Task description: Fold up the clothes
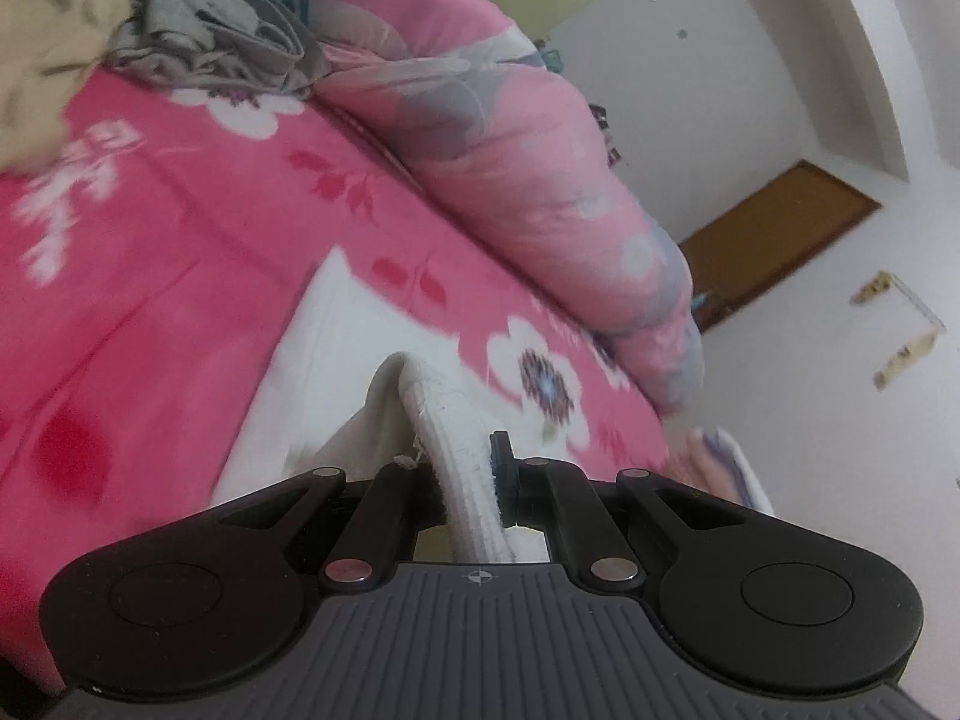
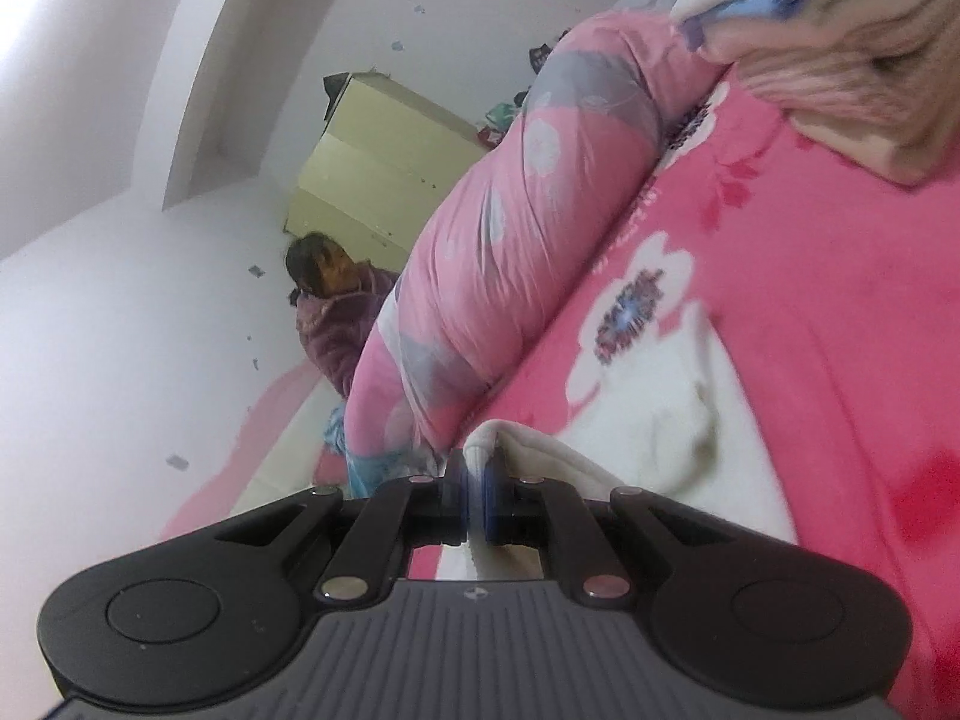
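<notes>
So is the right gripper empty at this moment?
No, the right gripper is shut on a fold of the white garment lying on the pink bedspread.

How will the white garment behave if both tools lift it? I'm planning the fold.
Probably floppy: the white garment already bends and droops over the left tool. Likely light, since a small pinch in the right tool holds its edge. Its thick ribbed hem may resist sharp creases.

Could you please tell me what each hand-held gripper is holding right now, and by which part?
Both hold the white garment. The left hand-held gripper pinches a thick ribbed hem edge; the right hand-held gripper is shut on a bunched ribbed edge, lifted off the pink floral bedspread.
</notes>
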Action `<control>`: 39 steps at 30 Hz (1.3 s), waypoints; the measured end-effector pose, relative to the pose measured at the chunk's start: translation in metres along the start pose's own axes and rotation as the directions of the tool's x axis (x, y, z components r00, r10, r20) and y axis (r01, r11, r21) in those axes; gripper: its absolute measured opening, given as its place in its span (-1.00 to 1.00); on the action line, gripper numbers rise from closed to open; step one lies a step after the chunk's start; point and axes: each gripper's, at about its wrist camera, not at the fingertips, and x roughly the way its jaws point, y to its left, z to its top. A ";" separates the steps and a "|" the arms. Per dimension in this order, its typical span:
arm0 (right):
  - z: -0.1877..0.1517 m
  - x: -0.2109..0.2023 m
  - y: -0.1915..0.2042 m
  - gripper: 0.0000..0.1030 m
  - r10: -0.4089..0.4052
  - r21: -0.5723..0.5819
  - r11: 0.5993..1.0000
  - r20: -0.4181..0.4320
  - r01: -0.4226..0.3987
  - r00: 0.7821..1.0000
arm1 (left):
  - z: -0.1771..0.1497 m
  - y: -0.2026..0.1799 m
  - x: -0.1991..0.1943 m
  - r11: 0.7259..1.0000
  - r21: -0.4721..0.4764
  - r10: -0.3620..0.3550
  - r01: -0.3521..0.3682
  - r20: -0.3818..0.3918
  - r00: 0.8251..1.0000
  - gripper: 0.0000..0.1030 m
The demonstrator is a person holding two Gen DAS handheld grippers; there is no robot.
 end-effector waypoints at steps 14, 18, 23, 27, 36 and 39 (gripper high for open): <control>0.075 0.159 -0.144 -0.90 -0.051 0.272 0.961 -0.015 0.053 0.999 | 0.069 0.077 0.177 0.986 -0.165 -0.003 -0.010 -0.077 0.997 -0.80; 0.080 0.177 -0.182 -0.83 -0.013 0.387 0.922 -0.042 0.028 0.999 | 0.070 0.112 0.182 0.930 -0.352 -0.126 0.107 -0.031 0.992 -0.37; 0.078 0.181 -0.218 -0.39 0.080 0.545 0.837 -0.023 -0.054 0.997 | 0.063 0.140 0.176 0.839 -0.497 -0.229 0.222 0.048 0.972 -0.25; 0.078 0.172 -0.221 -0.01 0.141 0.567 0.812 0.046 -0.142 0.989 | 0.060 0.145 0.157 0.822 -0.507 -0.225 0.260 0.131 0.966 -0.02; 0.069 0.123 -0.198 0.09 0.059 0.535 0.838 0.101 -0.104 0.993 | 0.063 0.120 0.080 0.918 -0.364 -0.110 0.159 0.152 0.982 0.04; 0.062 0.095 -0.169 0.09 0.005 0.446 0.895 0.043 -0.024 0.999 | 0.047 0.109 0.045 0.964 -0.258 -0.041 0.067 0.106 0.994 0.07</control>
